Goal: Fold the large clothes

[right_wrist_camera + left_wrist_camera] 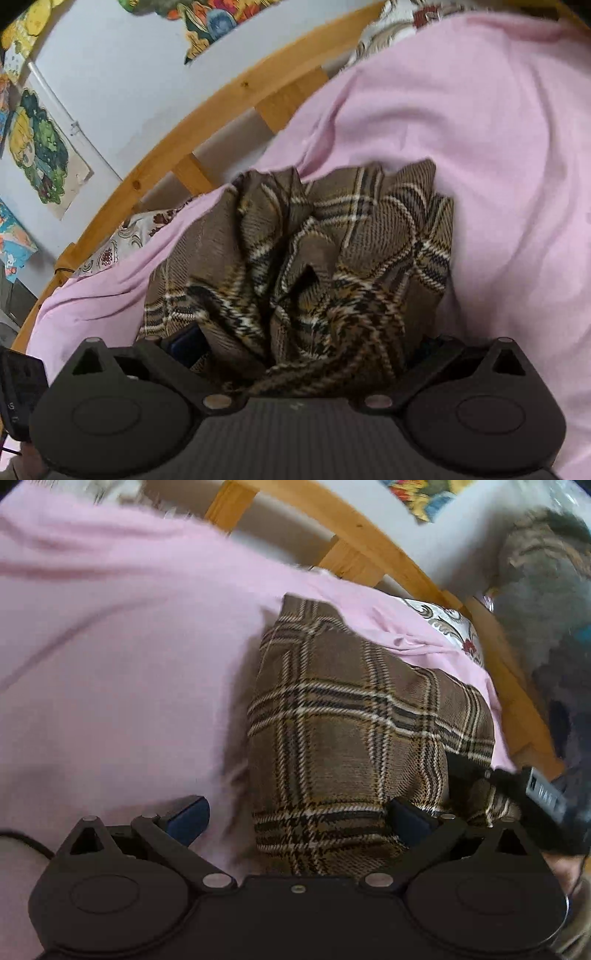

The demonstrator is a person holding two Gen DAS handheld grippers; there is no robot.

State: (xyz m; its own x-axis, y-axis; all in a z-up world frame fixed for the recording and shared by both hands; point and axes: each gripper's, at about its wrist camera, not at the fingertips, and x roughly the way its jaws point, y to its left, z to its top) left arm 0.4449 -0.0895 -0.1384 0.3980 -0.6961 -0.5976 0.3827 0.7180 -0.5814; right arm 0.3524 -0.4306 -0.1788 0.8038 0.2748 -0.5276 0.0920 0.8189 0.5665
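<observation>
The left gripper [295, 816] stands with its blue pads [190, 818] wide apart. Plaid cloth [351, 731] lies between them on a pink sheet [129, 664]. A wooden rail [388, 546] runs behind. The right gripper [546, 797] touches the cloth's right edge.

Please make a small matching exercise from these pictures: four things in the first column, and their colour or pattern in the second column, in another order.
Things:
1. large garment
2. sheet
3. bed rail
4. pads of the left hand-held gripper

Colour or pattern:
A. pink
B. blue
C. brown plaid
D. light wood

Right pairs: 1-C, 2-A, 3-D, 4-B.
</observation>
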